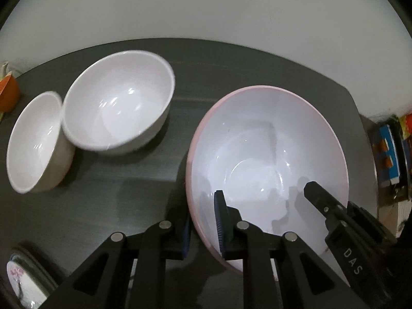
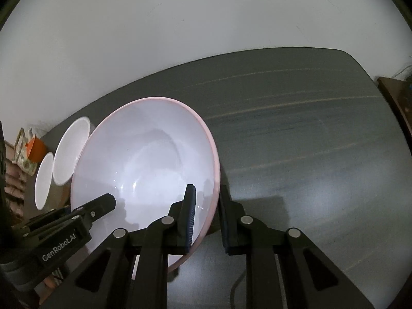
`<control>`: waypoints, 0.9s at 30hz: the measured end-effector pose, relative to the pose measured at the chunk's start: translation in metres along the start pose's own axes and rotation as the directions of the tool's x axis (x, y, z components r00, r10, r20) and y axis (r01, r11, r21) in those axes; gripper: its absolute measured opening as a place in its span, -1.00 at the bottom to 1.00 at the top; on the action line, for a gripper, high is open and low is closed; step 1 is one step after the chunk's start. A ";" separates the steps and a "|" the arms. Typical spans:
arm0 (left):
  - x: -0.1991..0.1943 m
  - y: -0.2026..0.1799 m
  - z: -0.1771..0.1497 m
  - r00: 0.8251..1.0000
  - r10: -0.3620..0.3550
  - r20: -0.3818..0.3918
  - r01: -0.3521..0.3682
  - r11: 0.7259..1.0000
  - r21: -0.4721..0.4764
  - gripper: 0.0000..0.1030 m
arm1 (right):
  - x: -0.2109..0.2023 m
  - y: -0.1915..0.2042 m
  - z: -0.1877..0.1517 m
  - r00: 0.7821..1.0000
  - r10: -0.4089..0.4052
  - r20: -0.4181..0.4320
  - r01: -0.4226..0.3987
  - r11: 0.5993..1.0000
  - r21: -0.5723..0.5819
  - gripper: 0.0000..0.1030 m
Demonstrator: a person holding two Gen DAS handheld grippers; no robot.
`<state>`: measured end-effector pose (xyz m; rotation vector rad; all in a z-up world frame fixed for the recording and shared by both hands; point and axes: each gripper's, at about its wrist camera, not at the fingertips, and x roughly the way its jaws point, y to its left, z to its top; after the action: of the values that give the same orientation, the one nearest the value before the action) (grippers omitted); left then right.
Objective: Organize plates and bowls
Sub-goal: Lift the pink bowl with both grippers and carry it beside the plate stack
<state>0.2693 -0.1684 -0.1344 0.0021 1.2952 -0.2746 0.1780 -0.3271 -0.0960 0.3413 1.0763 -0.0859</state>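
A large pink-rimmed bowl (image 1: 267,154) with a white inside sits on the dark table; it also shows in the right wrist view (image 2: 144,159). My left gripper (image 1: 203,221) straddles its left rim, one finger inside and one outside, shut on the rim. My right gripper (image 2: 207,213) straddles its right rim the same way. The right gripper's finger (image 1: 322,200) shows in the left view, and the left gripper's finger (image 2: 100,203) in the right view. Two smaller white bowls, a medium one (image 1: 118,100) and a small one (image 1: 36,141), stand to the left, touching.
The dark table (image 2: 309,134) stretches to the right against a white wall. An orange cup (image 1: 9,92) stands at the far left. A flowered plate (image 1: 18,280) lies at the near left corner. Colourful boxes (image 1: 388,152) stand beyond the table's right edge.
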 end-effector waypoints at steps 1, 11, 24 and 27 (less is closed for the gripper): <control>-0.002 0.002 -0.005 1.000 0.004 -0.001 -0.004 1.000 0.001 -0.68 | 0.000 0.002 -0.006 1.000 -0.001 -0.001 0.001 1.000 -0.001 -0.67; -0.014 0.017 -0.045 1.000 0.012 -0.009 -0.012 1.000 -0.013 -0.68 | -0.005 0.023 -0.043 0.999 0.033 -0.005 -0.032 0.999 0.031 -0.66; -0.020 0.031 -0.071 0.999 0.040 -0.007 -0.040 0.999 -0.023 -0.68 | -0.020 0.028 -0.087 0.999 0.050 -0.009 -0.050 0.998 0.030 -0.66; -0.021 0.032 -0.075 0.999 0.043 -0.007 -0.043 0.999 -0.026 -0.68 | -0.020 0.034 -0.089 0.999 0.050 -0.011 -0.050 0.998 0.025 -0.66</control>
<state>0.1996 -0.1215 -0.1403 0.0087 1.3037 -0.2207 0.1011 -0.2686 -0.1089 0.3913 1.0780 -0.0524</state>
